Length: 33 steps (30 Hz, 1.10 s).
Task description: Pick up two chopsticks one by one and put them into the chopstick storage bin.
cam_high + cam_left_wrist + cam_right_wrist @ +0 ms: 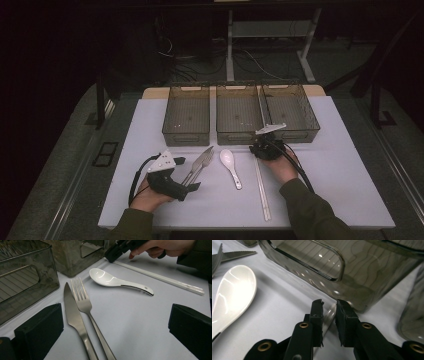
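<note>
A pair of white chopsticks (261, 190) lies lengthwise on the white table, right of a white ceramic spoon (230, 165). My right gripper (260, 149) is at their far end, close to the bins. In the right gripper view its jaws (329, 303) are closed to a narrow gap around the chopstick tip (331, 312), which still rests on the table. A steel fork (83, 302) and knife (72, 315) lie side by side left of the spoon (110, 280). My left gripper (186, 173) stands wide open, its two jaws on either side of the knife and fork handles.
Three translucent grey bins stand in a row at the back: left (186, 136), middle (235, 136) and right (300, 134). The middle bin's front wall (352, 270) is just beyond my right jaws. Bare white table (340, 170) stretches to the right.
</note>
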Available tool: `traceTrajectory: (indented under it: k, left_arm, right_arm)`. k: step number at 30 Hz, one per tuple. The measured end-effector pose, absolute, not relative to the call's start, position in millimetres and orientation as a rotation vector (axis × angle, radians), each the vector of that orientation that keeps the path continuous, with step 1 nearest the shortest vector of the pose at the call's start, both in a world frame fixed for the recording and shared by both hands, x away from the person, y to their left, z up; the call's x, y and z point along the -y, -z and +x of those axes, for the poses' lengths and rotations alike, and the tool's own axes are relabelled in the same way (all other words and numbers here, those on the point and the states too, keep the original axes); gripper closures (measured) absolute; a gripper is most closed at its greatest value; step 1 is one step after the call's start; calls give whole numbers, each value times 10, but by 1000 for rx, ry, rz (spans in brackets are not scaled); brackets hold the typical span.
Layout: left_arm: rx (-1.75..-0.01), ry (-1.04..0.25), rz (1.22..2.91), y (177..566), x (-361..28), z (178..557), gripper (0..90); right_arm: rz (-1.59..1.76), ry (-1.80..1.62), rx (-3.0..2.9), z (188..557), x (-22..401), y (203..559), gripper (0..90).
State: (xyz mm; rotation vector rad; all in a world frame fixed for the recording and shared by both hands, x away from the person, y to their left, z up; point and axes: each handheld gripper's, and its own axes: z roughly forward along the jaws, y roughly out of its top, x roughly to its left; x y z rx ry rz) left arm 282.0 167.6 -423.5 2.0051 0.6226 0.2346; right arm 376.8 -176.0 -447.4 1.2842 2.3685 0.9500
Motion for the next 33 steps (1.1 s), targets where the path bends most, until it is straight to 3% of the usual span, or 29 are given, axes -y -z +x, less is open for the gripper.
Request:
traceTrajectory:
  k: [16, 20, 27, 33]
  left_arm:
    - [-621, -238, 2000, 4230, -1688, 2823, 0]
    - [-624, -235, 1998, 4234, -1691, 2826, 0]
    - [-624, -236, 2001, 4241, -1675, 2824, 0]
    - [-621, -239, 2007, 4238, -1666, 2807, 0]
  right_arm:
    - [1099, -960, -2480, 3746, 1427, 4462, 762]
    - [1112, -1035, -2458, 3686, 1523, 4378, 666]
    - [1058, -1057, -2502, 3225, 1760, 4194, 548]
    - [1011, -1066, -2588, 2782, 1919, 4179, 616]
